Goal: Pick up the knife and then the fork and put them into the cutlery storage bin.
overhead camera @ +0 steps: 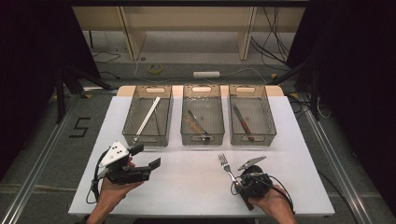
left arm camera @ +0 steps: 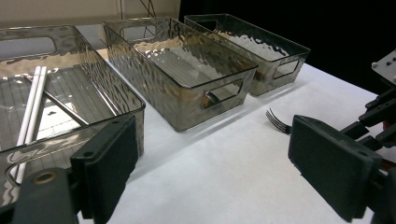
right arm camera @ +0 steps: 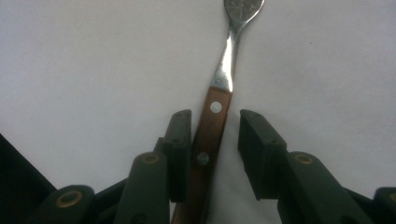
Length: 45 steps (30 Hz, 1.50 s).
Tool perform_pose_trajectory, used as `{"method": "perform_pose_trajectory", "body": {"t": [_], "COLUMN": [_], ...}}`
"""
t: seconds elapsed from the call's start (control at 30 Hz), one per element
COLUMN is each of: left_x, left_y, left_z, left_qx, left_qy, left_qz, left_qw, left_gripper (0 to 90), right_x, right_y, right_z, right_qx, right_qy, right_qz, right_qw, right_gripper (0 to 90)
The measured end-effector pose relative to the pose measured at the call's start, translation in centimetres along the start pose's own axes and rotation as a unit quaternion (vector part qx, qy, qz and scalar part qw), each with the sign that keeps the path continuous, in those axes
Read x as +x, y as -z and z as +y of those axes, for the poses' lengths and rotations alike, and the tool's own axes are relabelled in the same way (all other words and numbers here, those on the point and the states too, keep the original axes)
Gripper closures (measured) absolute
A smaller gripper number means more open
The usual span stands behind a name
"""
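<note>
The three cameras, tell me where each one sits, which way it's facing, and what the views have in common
High view: above the person's side, looking forward and down on the white table; both forearms and both hand-held grippers show, left hand-held gripper, right hand-held gripper.
Left gripper view: low on that tool, between wide-apart black jaws, toward three clear plastic bins.
Right gripper view: looking down on the wooden-handled metal fork, a gap on one side of it.
Shared: all three show the fork; the high and left gripper views share the bins.
</note>
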State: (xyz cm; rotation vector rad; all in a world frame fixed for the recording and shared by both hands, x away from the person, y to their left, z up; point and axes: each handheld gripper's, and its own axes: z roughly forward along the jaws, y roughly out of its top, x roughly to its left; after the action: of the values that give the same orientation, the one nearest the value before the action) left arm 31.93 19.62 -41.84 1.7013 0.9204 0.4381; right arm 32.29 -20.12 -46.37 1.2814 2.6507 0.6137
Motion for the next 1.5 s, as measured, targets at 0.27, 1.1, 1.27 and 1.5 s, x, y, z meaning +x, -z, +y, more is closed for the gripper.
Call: {"method": "perform_pose_trajectory", "body": {"t": [0.27,1.1,1.27,1.5], "left_x": [-0.04,-0.05,-0.05,-0.04], "left_y": [-0.03,-0.06,-0.09,-0.1], "left_z": [-0.01,-0.01,-0.01,-0.01], "left_qx": [0.0,0.001,0.002,0.002], "left_qy": [-0.001,-0.003,-0.004,-0.004], "left_qz": [0.001,0.0,0.001,0.001], "left_qw": [1.0,1.0,1.0,1.0], "left_gripper": [15.6,15.6,15.5,15.5], "right_x": [0.01,-0.21,-0.26,-0.28], "right_y": [-0.02,-0.06,-0.07,-0.11], "right_z": [-0.02,0.13,0.29,0.54], "right_qx": [0.001,0.006,0.013,0.022], "right_qy": [0.002,0.01,0.012,0.018], "right_qz": [-0.003,-0.006,-0.002,-0.003], "right_qw": [1.0,0.9999,0.9998,0.9996], "right_gripper": [67.8,73.6,73.2,73.7]}}
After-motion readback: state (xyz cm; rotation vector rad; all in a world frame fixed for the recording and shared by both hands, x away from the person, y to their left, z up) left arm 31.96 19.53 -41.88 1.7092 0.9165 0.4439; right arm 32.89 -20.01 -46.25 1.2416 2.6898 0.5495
